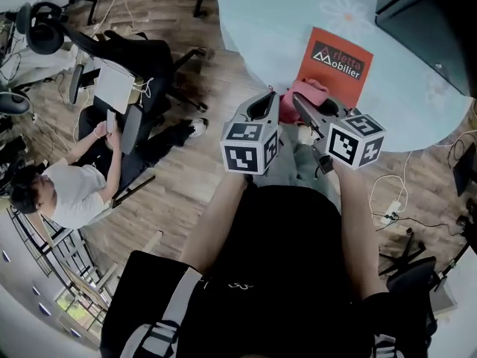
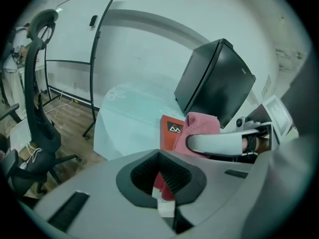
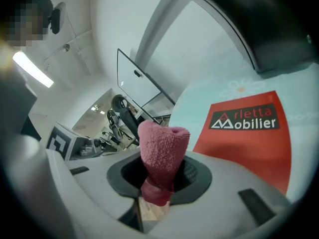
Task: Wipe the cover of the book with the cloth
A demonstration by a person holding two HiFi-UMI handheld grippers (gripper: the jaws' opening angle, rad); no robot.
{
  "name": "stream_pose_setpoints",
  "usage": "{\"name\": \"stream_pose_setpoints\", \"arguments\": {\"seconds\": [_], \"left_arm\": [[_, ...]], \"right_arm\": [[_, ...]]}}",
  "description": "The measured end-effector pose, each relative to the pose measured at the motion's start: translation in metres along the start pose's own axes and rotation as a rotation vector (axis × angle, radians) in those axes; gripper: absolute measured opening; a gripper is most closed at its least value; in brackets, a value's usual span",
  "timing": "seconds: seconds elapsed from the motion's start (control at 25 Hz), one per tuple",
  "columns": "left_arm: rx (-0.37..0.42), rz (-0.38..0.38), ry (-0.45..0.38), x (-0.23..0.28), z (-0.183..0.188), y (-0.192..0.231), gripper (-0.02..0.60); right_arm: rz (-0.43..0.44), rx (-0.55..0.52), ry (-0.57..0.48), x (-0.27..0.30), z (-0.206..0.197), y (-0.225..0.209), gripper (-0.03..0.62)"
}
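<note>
Our right tongs are clenched on the pink cloth, which stands up in a bunched roll between the jaws. Our left tongs have their jaws drawn together with nothing gripped that we can see. The red glimpsed through their gap looks like something lying beyond them. The book lies flat, orange-red cover up, on the pale blue table, at about 1 o'clock from both tongs and close to the table's near rim. The cloth hangs over the book's near end. We cannot tell whether it touches the cover, and we see no sign that any of the cover has been wiped. We judge that the cloth is in hand and the wiping itself is all left to do. The table is bare toward 11 and 12 o'clock, which leaves room for long strokes. A black box stands at 2 o'clock beyond the book. The curved rim at 6 o'clock is the edge to mind, so the book is not pushed off. The office chair and the seated person at 9 o'clock sit well apart.
</note>
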State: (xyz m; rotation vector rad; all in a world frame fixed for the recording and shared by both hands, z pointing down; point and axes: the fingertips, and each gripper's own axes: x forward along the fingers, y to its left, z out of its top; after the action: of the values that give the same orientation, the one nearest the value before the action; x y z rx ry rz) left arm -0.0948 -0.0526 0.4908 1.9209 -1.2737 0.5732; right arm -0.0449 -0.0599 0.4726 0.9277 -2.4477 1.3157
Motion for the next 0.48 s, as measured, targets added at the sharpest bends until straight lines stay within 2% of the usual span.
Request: {"name": "stream_pose_setpoints", "arguments": {"seconds": [0.16, 0.36, 0.48], "left_arm": [[-0.012, 0.011, 0.01, -0.006, -0.018, 0.007, 0.014], [0.001, -0.055, 0.047, -0.005, -0.042, -0.013, 0.014], [0.018, -0.068, 0.057, -0.007, -0.05, -0.024, 0.014]], "right_arm": [[-0.024, 0.002, 0.012, 0.014, -0.015, -0.005, 0.104], [-0.068, 0.028, -0.012, 0.008, -0.029, -0.017, 0.104], [-0.093, 0.044, -0.036, 0.0, -0.032, -0.023, 0.104]]}}
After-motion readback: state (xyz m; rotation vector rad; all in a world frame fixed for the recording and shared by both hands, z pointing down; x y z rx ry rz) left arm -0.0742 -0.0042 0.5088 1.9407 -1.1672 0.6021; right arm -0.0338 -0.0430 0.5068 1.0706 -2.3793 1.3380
